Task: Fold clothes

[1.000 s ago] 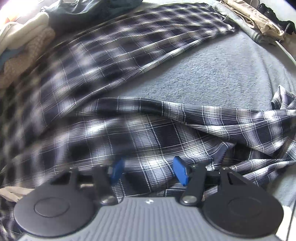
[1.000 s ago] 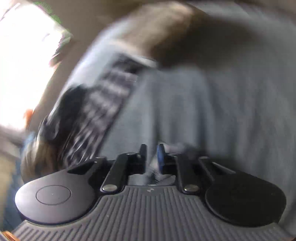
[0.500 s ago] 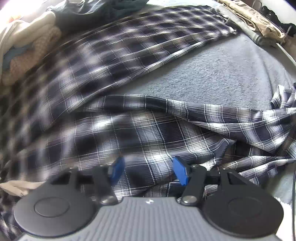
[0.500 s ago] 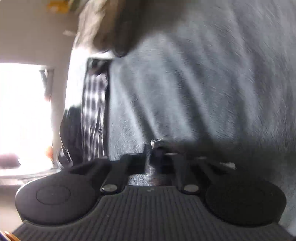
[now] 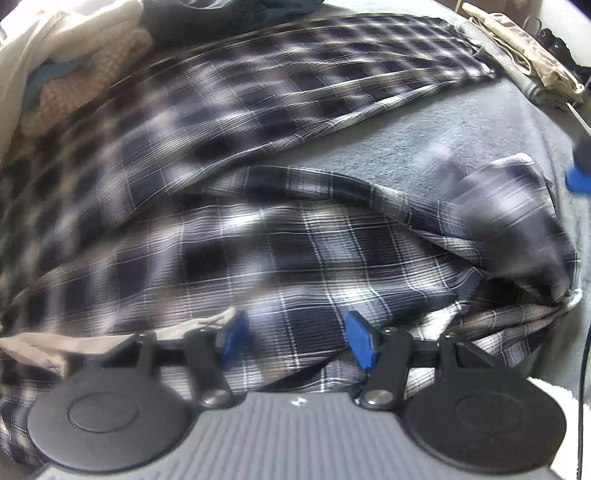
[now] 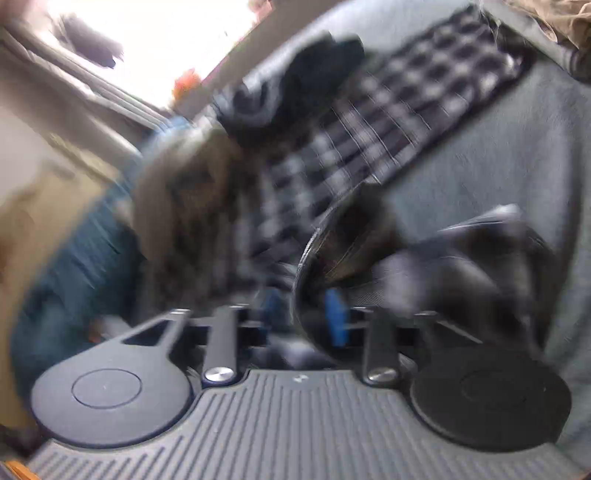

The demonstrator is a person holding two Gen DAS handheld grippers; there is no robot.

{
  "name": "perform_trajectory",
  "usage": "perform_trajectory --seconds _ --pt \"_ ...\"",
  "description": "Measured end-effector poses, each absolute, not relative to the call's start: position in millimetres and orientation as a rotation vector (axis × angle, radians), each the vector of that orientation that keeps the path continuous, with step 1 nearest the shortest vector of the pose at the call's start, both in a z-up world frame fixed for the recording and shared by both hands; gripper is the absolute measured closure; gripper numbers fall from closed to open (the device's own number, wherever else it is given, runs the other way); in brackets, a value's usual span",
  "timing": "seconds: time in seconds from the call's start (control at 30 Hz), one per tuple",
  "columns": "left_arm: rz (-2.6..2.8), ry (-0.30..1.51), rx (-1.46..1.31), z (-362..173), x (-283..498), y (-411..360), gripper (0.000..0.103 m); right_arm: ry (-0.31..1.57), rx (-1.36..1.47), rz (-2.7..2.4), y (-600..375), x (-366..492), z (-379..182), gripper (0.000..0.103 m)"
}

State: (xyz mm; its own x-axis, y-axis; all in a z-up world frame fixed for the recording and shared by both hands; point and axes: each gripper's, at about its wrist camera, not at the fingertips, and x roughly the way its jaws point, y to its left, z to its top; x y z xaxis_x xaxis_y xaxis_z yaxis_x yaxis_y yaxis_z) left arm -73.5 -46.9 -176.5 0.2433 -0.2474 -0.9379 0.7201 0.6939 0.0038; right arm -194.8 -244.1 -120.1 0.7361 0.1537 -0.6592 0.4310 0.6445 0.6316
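A navy and white plaid garment [image 5: 295,258] lies rumpled across a grey blanket [image 5: 424,140], one long part [image 5: 295,85] stretching to the far right. My left gripper [image 5: 295,341] is open just above the near folds, nothing pinched. At its right end the cloth is bunched and blurred [image 5: 509,221], with a blue fingertip [image 5: 578,177] of the other gripper beside it. In the blurred right wrist view, my right gripper [image 6: 303,314] has its fingers apart, and a dark hemmed fold of the plaid garment [image 6: 461,266] crosses the gap.
Folded beige and white knitwear [image 5: 92,74] is stacked at the back left beside a dark garment [image 5: 221,14]. Beige clothing [image 5: 524,48] lies at the far right edge. A bright window [image 6: 166,37] and blue fabric [image 6: 74,266] show in the right wrist view.
My right gripper swung from the bare grey blanket to the plaid cloth's right end, and its fingers went from shut to apart. The left gripper stayed open and edged closer over the folds.
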Motion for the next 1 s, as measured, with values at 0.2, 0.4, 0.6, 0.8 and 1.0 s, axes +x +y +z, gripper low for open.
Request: perform_trajectory --seconds 0.2,0.4,0.6,0.8,1.0 --pt "-0.707 1.148 0.471 -178 -70 -45 0.045 0.696 1.013 -0.364 -296 -227 -138 0.052" --pt "-0.699 1.147 0.413 -169 -60 -44 0.044 0.650 1.170 -0.530 -346 -251 -164 0.052" --pt "-0.687 1.124 0.312 -150 -40 -47 0.043 0.666 1.406 -0.690 -371 -247 -203 0.052" --pt "-0.787 1.145 0.249 -149 -13 -90 0.040 0.613 1.670 -0.620 -365 -254 -222 0.052" --pt "-0.840 1.141 0.312 -159 -6 -139 0.043 0.691 1.610 -0.593 -368 -228 -228 0.052"
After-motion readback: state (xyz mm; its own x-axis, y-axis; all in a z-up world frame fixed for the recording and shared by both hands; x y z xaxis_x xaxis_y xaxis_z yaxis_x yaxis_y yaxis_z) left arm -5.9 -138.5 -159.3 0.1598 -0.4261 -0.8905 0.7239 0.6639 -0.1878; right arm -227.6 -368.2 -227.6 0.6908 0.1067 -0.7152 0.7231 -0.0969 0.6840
